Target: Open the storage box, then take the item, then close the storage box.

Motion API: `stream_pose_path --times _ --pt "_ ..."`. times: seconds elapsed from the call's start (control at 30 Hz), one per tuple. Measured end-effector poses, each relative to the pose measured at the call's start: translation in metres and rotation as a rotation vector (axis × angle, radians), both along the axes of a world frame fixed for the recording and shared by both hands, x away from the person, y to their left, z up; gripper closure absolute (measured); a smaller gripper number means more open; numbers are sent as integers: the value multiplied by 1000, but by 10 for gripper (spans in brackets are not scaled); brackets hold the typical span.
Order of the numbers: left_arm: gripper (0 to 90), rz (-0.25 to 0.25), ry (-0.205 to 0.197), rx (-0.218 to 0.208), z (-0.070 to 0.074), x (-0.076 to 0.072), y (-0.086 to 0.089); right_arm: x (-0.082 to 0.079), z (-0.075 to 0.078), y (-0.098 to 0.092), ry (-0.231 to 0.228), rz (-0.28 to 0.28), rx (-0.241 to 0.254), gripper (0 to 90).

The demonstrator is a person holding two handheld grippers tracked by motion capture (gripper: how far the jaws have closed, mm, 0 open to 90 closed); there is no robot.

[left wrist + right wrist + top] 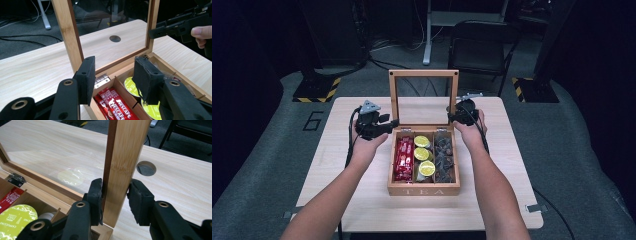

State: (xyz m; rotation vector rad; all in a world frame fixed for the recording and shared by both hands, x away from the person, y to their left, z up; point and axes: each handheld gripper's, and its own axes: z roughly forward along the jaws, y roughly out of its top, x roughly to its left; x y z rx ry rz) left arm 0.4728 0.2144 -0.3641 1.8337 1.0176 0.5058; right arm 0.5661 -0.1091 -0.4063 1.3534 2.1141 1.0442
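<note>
Lid (423,74) of the tea box (424,190): a rectangular bamboo frame around a clear pane, standing upright on its hinges at the far edge of the box, its long axis running left to right across the surface (337,200) and its pane facing the person. The box is a shallow bamboo case with "TEA" cut into its front wall, set at the middle of the pale wood-grain surface, and divided into three lengthwise compartments. The left compartment holds glossy red Nescafe sachets (117,106); the middle one holds round capsules (421,154) with yellow-green foil tops; the right one holds dark crinkled packets (444,155).

Right gripper (115,200): its fingers are clenched on the right upright of the lid frame, one black foam pad on the inner face and one on the outer face, just above the box's back corner. In the high view it sits at the lid's right edge.

Left gripper (115,80): its fingers stand apart, grasping nothing, hovering over the box's back left corner just in front of the lid's left upright, near a small metal hinge (101,81). A round cable hole (115,38) shows in the surface behind the pane.
</note>
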Motion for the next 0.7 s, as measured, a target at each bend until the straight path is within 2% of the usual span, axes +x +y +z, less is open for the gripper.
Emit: stream_pose_path --times 0.37,0.5,0.53,0.63,0.7 --pt "525 1 8 -5 -5 -1 1 0 -1 1 6 -8 -3 619" --pt "526 2 7 -7 -6 -2 1 -2 -1 -3 -1 -11 -6 563" --pt "526 1 3 -6 -6 -2 1 -3 -1 -3 4 -19 6 552" --pt "524 -2 5 -1 -5 -3 3 -7 -1 -8 -4 -14 15 503" --pt "520 7 2 -11 -4 -3 3 -10 -1 -12 -13 3 4 486"
